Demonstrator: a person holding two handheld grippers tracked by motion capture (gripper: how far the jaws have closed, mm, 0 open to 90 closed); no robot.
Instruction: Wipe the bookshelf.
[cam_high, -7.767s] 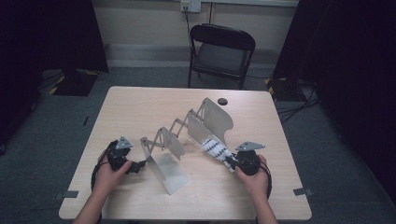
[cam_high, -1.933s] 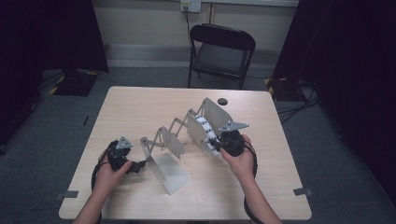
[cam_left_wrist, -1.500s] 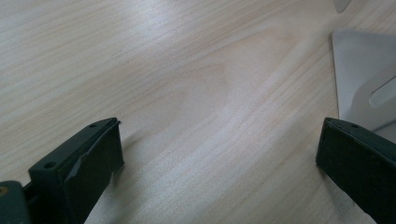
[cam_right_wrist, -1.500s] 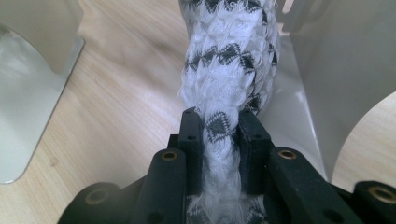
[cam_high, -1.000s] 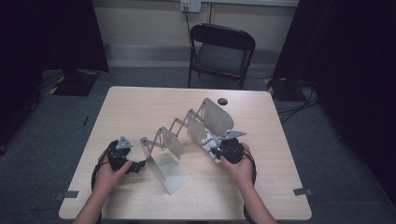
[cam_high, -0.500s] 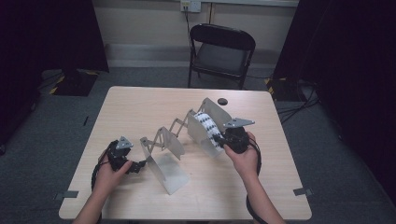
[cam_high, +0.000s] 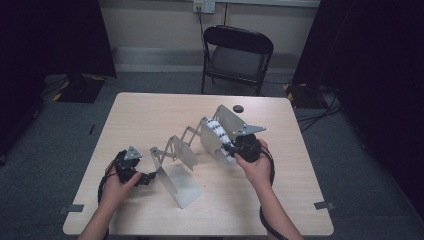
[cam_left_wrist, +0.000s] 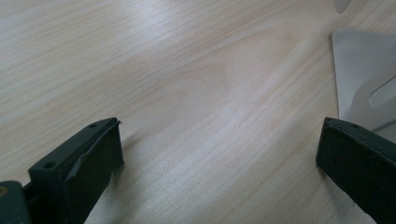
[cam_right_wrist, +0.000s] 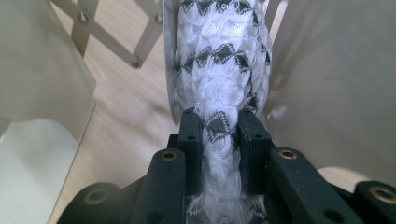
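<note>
A metal accordion rack (cam_high: 182, 150) with upright divider plates stretches across the wooden table (cam_high: 150, 115). A white cloth with black zigzag pattern (cam_high: 219, 134) lies between two plates at the rack's right end. My right gripper (cam_high: 229, 148) is shut on that cloth (cam_right_wrist: 219, 70), the folded fabric pinched between its black pads (cam_right_wrist: 192, 135). My left gripper (cam_high: 149, 179) rests on the table by the rack's nearest plate (cam_left_wrist: 364, 84), jaws wide open with only bare wood between them.
A small black round object (cam_high: 238, 108) lies near the table's far edge. A black folding chair (cam_high: 235, 55) stands behind the table. Cables trail from both grippers. The table's left and far parts offer free room.
My right gripper rose and moved toward the far right with the cloth, then settled slightly back down along the rack slot. The left gripper stayed put.
</note>
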